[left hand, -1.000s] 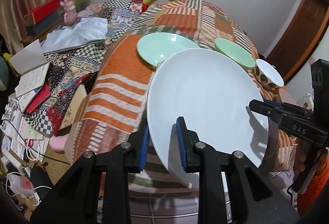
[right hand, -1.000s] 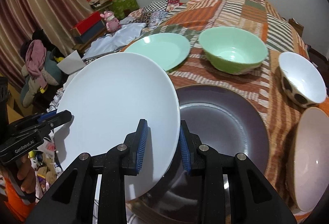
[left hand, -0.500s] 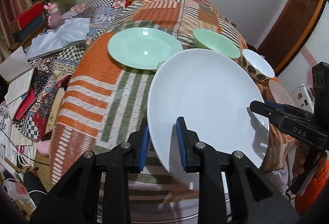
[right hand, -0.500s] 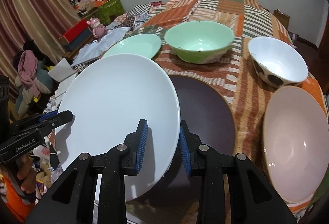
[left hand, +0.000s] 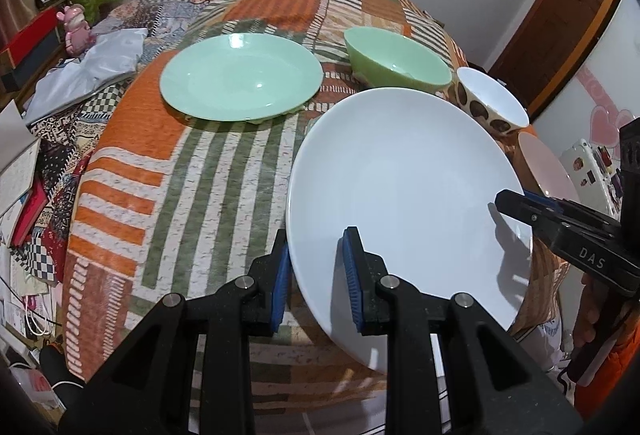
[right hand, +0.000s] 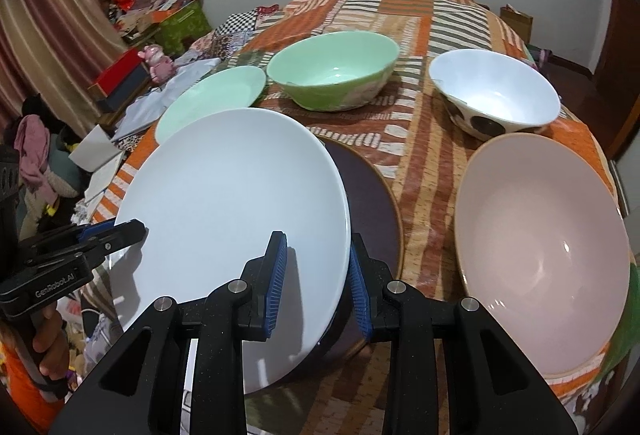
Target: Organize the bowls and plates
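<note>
You're working in a lived-in home — a table under a patchwork cloth [left hand: 224, 171] in orange and green stripes, set with everyday plates and bowls. To your left sit striped curtains [right hand: 52, 15], a pink toy figure [left hand: 76, 31], stacked boxes [right hand: 120, 79] and loose books [left hand: 20, 175] — ordinary household clutter. A wooden door [left hand: 560, 35] stands at the right, by a plain white wall.

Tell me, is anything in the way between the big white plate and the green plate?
Nothing visible. Only bare patchwork tablecloth lies between the white plate and the mint-green plate. The green bowl sits off to the side.
</note>
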Demonstrator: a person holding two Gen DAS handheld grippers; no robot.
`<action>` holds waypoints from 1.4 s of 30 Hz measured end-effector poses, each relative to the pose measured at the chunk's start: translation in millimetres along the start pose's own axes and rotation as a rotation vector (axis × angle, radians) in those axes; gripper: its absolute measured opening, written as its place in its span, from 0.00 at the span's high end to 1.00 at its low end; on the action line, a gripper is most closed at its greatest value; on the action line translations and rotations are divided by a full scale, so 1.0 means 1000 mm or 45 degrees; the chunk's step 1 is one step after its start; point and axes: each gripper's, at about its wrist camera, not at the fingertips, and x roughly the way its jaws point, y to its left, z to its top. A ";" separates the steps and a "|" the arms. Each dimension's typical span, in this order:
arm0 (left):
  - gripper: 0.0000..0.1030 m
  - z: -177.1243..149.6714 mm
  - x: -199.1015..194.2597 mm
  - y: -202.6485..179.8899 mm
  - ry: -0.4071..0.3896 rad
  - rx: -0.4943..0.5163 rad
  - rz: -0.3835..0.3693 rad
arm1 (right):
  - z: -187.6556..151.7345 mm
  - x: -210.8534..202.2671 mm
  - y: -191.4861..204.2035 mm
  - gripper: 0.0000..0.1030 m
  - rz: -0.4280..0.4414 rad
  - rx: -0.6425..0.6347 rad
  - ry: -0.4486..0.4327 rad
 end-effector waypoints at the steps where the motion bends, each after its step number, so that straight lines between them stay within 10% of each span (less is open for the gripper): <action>1: 0.77 0.000 0.002 -0.001 0.005 0.004 -0.002 | 0.000 0.001 -0.001 0.73 -0.007 0.003 -0.001; 42: 0.73 0.014 0.040 -0.015 0.062 0.046 -0.019 | -0.001 -0.008 -0.015 0.72 -0.113 0.006 -0.059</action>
